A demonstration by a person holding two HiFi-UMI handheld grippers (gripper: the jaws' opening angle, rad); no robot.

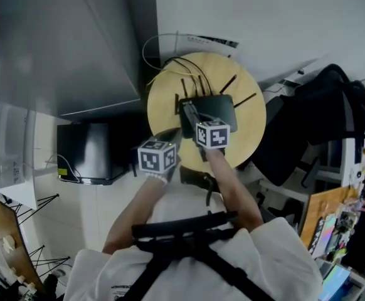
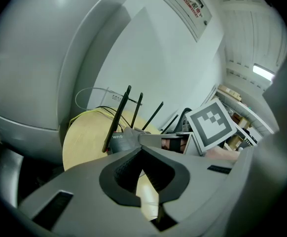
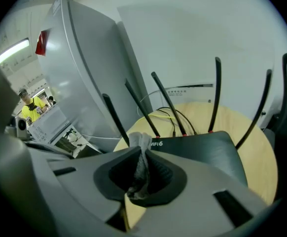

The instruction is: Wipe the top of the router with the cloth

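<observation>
A black router (image 1: 212, 110) with several thin antennas lies on the round wooden table (image 1: 245, 130). My right gripper (image 1: 188, 111) is shut on a grey cloth (image 3: 142, 166), which hangs pinched between its jaws at the router's (image 3: 205, 146) near left edge. My left gripper (image 1: 172, 135) hovers over the table's near left rim, shut with nothing between its jaws. In the left gripper view, the router (image 2: 118, 141) and a tuft of cloth (image 2: 130, 133) sit just ahead, with the right gripper's marker cube (image 2: 210, 124) to the right.
Yellow and black cables (image 1: 159, 60) run off the table's back toward the white wall. A tall grey cabinet (image 1: 63, 49) stands at the left, with a black box (image 1: 89, 152) on the floor below it. A black chair (image 1: 323, 115) crowds the table's right side.
</observation>
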